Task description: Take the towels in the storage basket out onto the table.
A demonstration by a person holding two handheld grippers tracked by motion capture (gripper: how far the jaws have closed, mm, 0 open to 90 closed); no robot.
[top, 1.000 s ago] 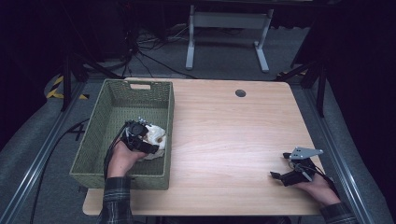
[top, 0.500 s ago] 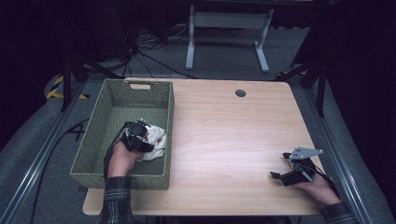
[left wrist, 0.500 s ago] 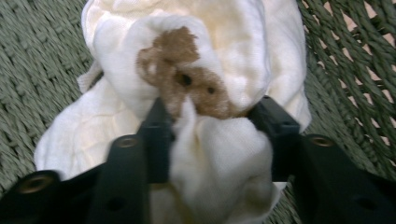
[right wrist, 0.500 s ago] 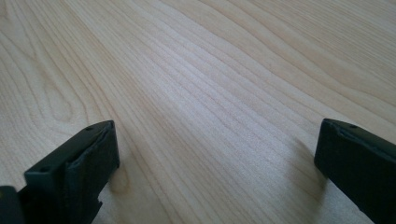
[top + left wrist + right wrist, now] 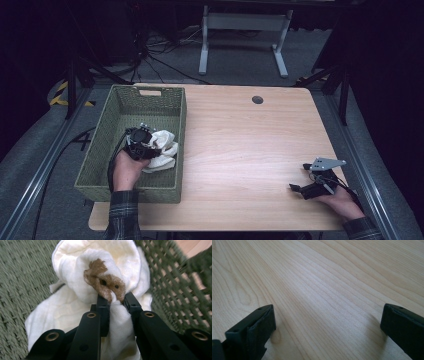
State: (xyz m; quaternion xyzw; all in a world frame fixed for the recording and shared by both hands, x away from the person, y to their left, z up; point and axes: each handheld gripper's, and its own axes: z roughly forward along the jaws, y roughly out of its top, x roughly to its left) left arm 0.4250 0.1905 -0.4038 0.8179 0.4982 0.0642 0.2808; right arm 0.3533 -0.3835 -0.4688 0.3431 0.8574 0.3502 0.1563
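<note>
One hand-held gripper [image 5: 115, 300], L, just closed, pinching cloth [image 5: 100, 270] in basket [image 5: 100, 150].

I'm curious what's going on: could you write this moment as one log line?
left gripper: just closed, pinching white cloth | green basket: holds cloth | right gripper: open above table

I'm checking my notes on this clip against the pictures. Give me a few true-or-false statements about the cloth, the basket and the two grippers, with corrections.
1. The left gripper pinches a fold of the white cloth with a brown stain. True; its jaws have just been closing on it.
2. The cloth lies on the bare wooden table. False: it lies inside the green woven basket.
3. The right gripper holds a second cloth. False: its jaws stand wide apart over the bare table.
4. The right gripper sits near the table's front right corner. True.
</note>
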